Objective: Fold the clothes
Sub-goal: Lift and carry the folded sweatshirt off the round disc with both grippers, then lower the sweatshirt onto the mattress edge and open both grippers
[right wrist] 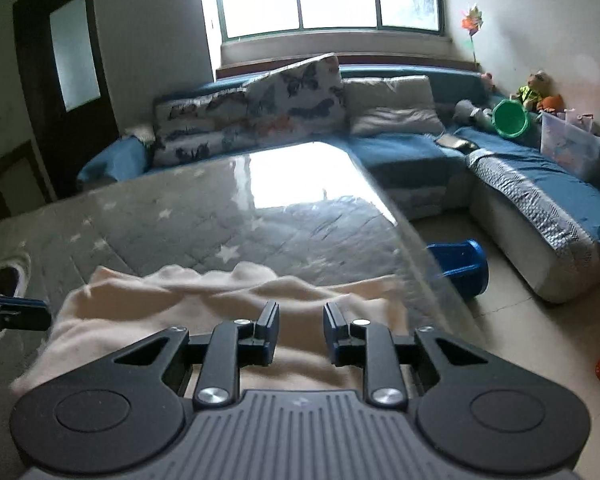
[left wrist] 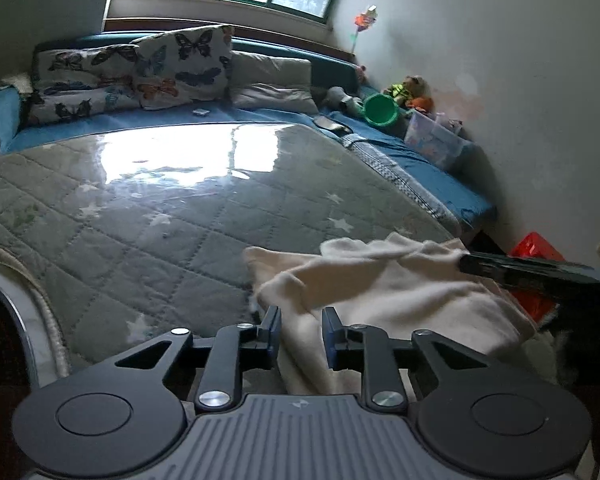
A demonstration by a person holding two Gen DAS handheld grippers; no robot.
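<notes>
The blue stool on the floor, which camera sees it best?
The right wrist view: the blue stool lies on the floor beside the table, though partly blurred behind its glossy edge. The left wrist view doesn't show it.

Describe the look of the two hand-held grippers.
The left hand-held gripper and the right hand-held gripper look the same: a grey ribbed body, black round side discs, black link arms with silver rivets, and black fingers with blue inner pads. No cables, hands or sleeves show.
</notes>
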